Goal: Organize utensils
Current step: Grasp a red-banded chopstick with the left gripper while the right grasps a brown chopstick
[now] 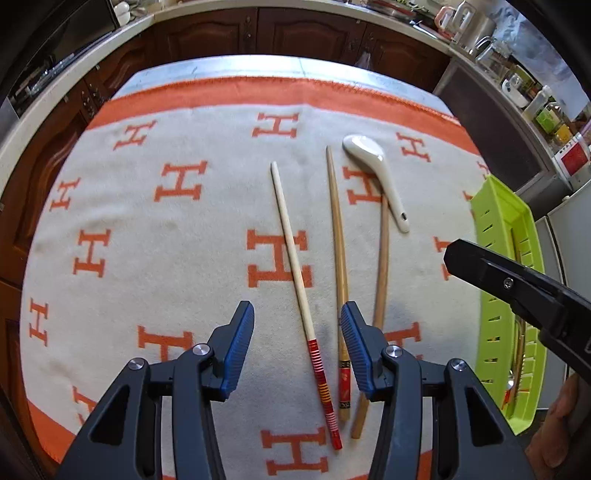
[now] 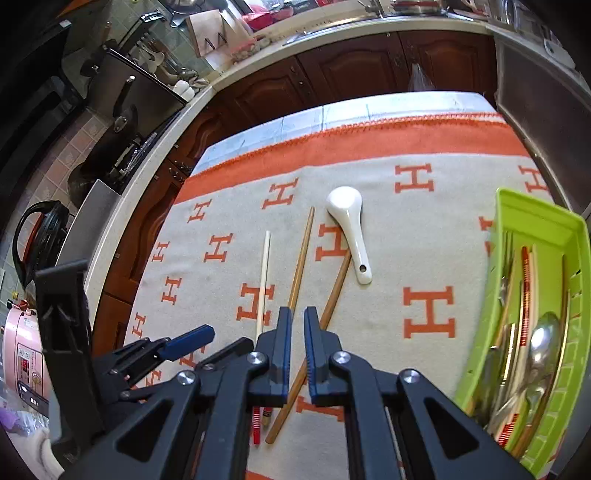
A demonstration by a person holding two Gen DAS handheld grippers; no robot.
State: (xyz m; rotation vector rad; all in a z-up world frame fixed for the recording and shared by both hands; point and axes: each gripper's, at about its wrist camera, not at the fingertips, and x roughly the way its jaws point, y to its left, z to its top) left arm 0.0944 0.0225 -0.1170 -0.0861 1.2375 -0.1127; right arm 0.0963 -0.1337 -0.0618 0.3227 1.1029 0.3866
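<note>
Three chopsticks lie on the orange and cream cloth (image 1: 166, 229): a pale one with a red striped end (image 1: 295, 266) (image 2: 264, 280), a brown one with a red patterned end (image 1: 338, 243) (image 2: 301, 258), and a plain brown one (image 1: 380, 266) (image 2: 334, 291). A white ceramic spoon (image 1: 376, 173) (image 2: 351, 229) rests over the tip of the plain one. My left gripper (image 1: 297, 350) is open above the chopsticks' decorated ends, holding nothing. My right gripper (image 2: 297, 347) has its jaws nearly closed with a narrow gap, holding nothing, above the plain chopstick.
A lime green slotted tray (image 1: 517, 295) (image 2: 535, 332) at the cloth's right edge holds metal spoons, chopsticks and other utensils. Dark wooden cabinets (image 1: 295, 33) and a countertop stand beyond the table. A pink cooker (image 2: 22, 354) stands at the left.
</note>
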